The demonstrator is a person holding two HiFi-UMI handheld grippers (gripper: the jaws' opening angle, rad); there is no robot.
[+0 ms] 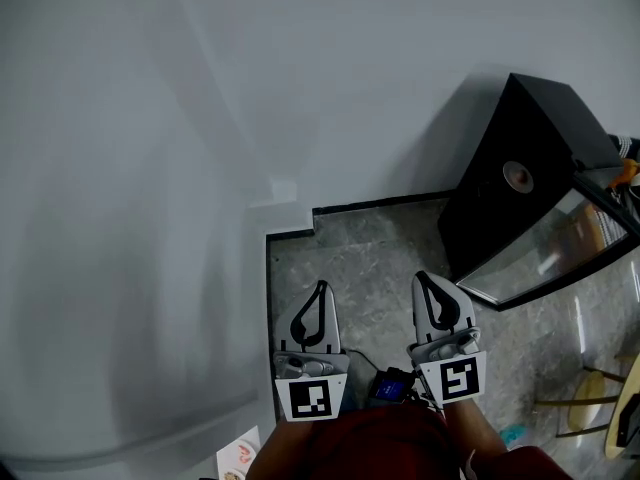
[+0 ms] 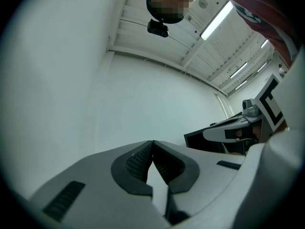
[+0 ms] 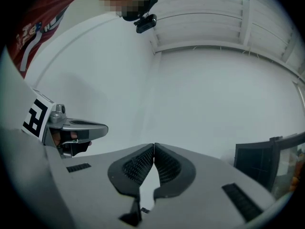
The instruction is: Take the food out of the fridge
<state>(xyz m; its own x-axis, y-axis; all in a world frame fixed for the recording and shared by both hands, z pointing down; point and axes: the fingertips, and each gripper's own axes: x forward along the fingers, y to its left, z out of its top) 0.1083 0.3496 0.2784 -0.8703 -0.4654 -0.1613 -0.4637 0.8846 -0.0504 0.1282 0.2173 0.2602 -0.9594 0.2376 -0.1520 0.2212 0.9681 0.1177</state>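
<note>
A small black fridge (image 1: pixel 520 168) with a glass front (image 1: pixel 545 250) stands on the floor at the right of the head view. No food can be made out inside it. My left gripper (image 1: pixel 320 288) and right gripper (image 1: pixel 423 279) are held side by side close to my body, pointing at the wall. Each is shut with nothing between its jaws. In the left gripper view the left gripper (image 2: pixel 152 143) has its tips touching, and the fridge (image 2: pixel 205 140) shows beyond it. The right gripper (image 3: pixel 154 146) likewise has its tips together, with the fridge (image 3: pixel 259 163) at its right.
A plain white wall (image 1: pixel 200 118) fills the left and top, with a stepped corner (image 1: pixel 285 213) meeting the grey stone floor (image 1: pixel 370 258). An orange thing (image 1: pixel 626 172) lies behind the fridge. Chair legs (image 1: pixel 585 398) stand at the lower right.
</note>
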